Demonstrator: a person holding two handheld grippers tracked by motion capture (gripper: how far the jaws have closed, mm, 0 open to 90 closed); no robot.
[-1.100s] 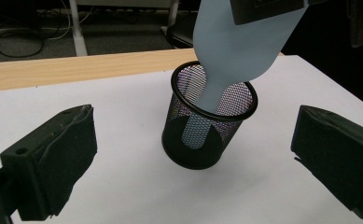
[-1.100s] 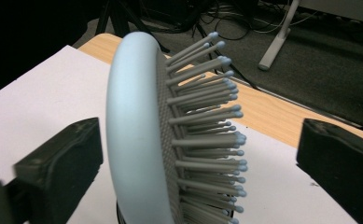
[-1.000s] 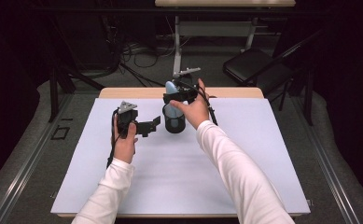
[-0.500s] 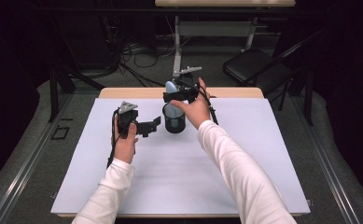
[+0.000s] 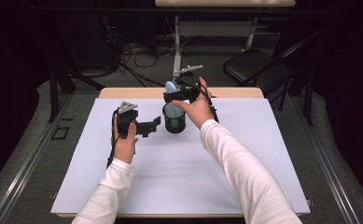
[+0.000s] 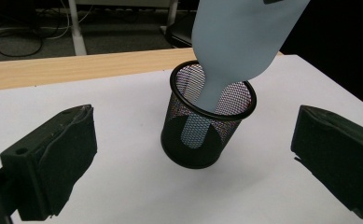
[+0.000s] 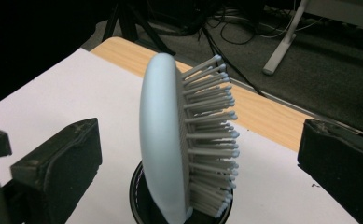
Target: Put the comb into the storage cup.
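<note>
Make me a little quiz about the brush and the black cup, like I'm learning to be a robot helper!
1. True or false: the hairbrush lies flat on the table.
2. Which part of the hairbrush is down inside the mesh cup? A handle, B bristles
3. Fill in: the right gripper jaws stand ____ on either side of the brush head.

Key: 1 false, it stands upright in the cup. 2 A. 3 open, not touching it.
</note>
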